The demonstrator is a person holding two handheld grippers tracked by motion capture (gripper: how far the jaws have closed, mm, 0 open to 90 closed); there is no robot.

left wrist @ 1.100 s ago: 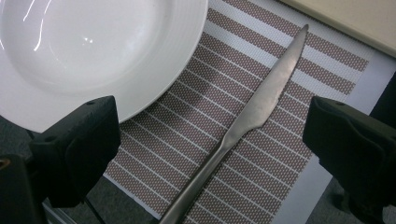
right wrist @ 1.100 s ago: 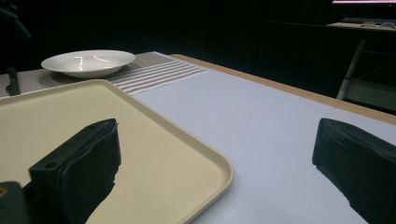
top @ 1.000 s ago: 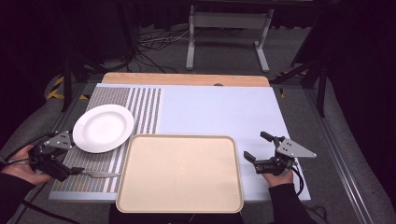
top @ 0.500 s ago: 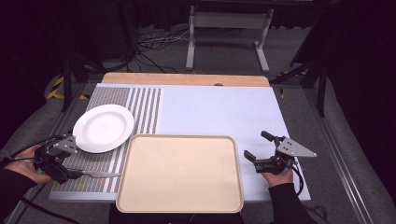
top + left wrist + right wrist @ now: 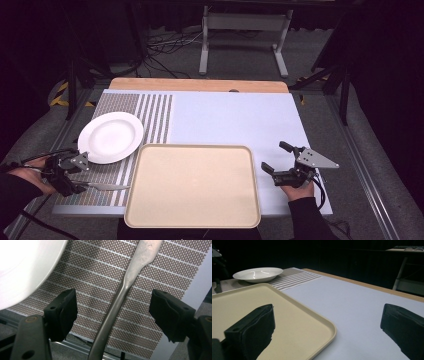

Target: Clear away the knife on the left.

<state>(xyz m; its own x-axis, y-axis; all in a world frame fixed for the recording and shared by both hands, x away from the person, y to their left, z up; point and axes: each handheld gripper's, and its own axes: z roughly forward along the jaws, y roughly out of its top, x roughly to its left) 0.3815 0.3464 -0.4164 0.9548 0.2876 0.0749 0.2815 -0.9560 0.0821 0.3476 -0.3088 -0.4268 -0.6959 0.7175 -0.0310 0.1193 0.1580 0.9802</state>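
Left gripper [image 5: 75, 175] has dropped over the knife [image 5: 117, 302] on the striped mat [image 5: 160, 272] by the plate [image 5: 111, 136], jaws just been closing but apart w/ handle between, not pinched yet, so pickup's about to start; right gripper [image 5: 281, 162] idle, open.

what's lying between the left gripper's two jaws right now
The metal knife, its handle running up the middle of the left gripper over the woven placemat; neither pad touches it, per the left gripper view.
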